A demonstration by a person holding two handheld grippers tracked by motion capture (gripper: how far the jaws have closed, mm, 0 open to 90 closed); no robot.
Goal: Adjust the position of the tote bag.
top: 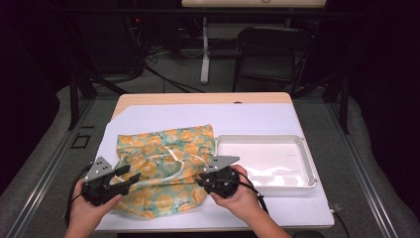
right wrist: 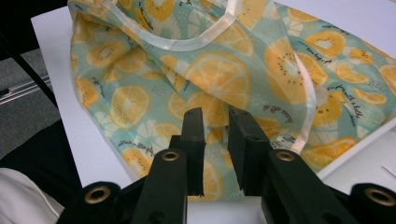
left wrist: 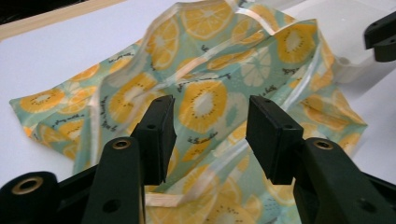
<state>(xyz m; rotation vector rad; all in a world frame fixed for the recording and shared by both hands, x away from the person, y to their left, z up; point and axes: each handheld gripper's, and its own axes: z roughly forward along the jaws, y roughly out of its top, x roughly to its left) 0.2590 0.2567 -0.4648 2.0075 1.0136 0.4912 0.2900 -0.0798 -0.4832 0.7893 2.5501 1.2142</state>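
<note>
1. While the left claw (left wrist: 210, 135) stands wide with nothing pressed between its pads, it points at the bag (left wrist: 205, 88) from just above the near-left edge of the fabric.
2. Seen from the high view, the left claw (top: 120, 179) sits at the bag's (top: 163, 168) near-left corner, held in the person's left hand (top: 91, 210).
3. Between the left claw's pads, the left gripper view shows an orange-slice print and a pale seam, the cloth lying loose below them.
4. The right claw (right wrist: 215, 140) stands narrow, a slim gap between its pads; whether it pinches any cloth I cannot tell.
5. From above, the right claw (top: 200, 181) meets the bag's near-right edge, gripped by the right hand (top: 242, 196).
6. The bag, teal with orange citrus slices and pale ribbon handles (right wrist: 196, 42), lies rumpled and flat on the white sheet (top: 257, 119) over the tabletop (top: 198, 98), left of centre.
7. A white tray (top: 307, 163) sits just beside the bag's right edge.
8. Beyond the tabletop, a dark chair (top: 267, 49) stands on the grey floor.
</note>
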